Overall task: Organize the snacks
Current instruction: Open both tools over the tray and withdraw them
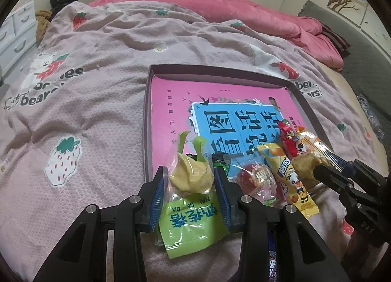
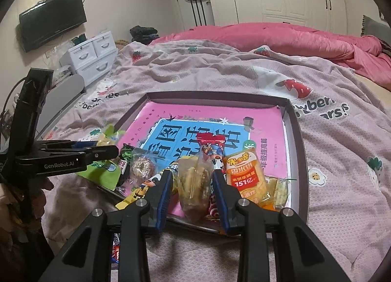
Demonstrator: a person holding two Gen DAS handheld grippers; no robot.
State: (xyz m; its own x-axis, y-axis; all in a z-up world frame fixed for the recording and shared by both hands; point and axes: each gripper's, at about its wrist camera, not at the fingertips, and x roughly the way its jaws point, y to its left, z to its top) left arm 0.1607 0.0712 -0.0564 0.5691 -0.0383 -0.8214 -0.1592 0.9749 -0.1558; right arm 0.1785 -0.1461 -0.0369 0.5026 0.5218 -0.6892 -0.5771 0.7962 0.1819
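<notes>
Holding the green snack packet (image 1: 189,211) between the pads, your left gripper (image 1: 190,179) is clamped on it at the near left corner of the tray (image 1: 221,69). Its long axis runs along the fingers, toward the tray, so it goes forward. Your right gripper (image 2: 193,184) grips a clear bag of brownish biscuits (image 2: 193,181) over the tray's near edge, beside the orange rice-cracker pack (image 2: 244,172). On the green packet you can read "NAI BE DA", on the orange one "151", and "GenRobot.AI" on the other tool. The tray lies on a strawberry quilt (image 1: 97,110).
</notes>
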